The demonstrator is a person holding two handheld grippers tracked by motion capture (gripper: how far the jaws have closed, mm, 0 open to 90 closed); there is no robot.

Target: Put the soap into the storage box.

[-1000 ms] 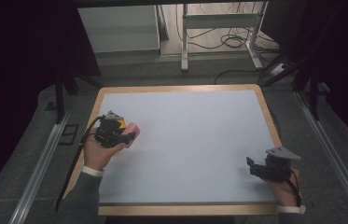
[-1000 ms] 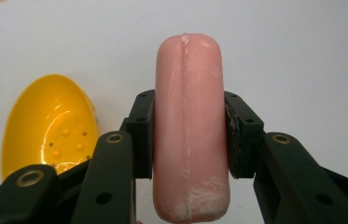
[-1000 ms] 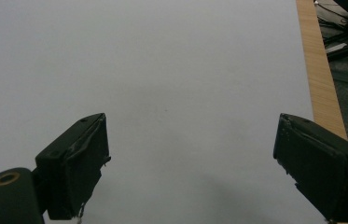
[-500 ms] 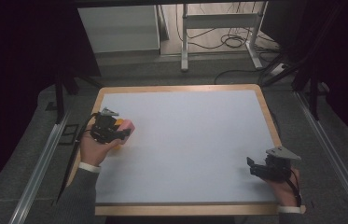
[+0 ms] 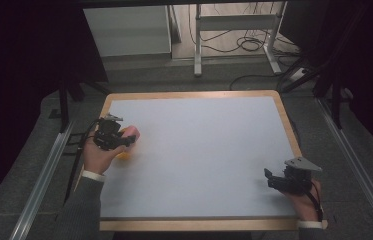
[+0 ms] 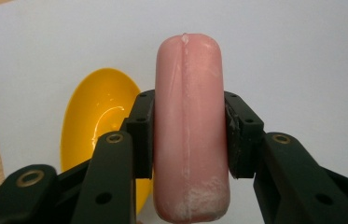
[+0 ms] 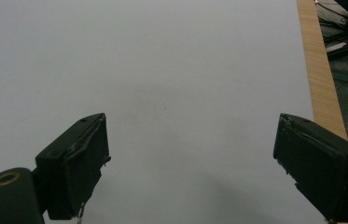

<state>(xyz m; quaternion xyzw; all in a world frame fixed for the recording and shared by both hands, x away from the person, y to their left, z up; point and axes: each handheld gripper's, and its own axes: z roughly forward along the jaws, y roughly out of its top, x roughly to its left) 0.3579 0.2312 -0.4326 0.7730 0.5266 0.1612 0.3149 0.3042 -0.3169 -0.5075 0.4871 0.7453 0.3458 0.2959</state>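
— Sausage (image 6: 190,126), pink, where is it?
— Clamped between the jaws of the left hand-held gripper (image 5: 116,140), pads pressing both its sides, near the left edge of the counter (image 5: 199,150).
— Anything by it?
— A yellow bowl (image 6: 94,121) lies on the counter just beside the sausage, partly under the gripper.
— And the other one?
— The right hand-held gripper (image 7: 190,163) sits well apart from the sausage, near the counter's right front corner, jaws spread wide with nothing between them.

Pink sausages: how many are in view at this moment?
1. The pink sausage is clamped between the left gripper's jaws, above the yellow bowl near the table's left edge. Another could lie hidden under the hand.
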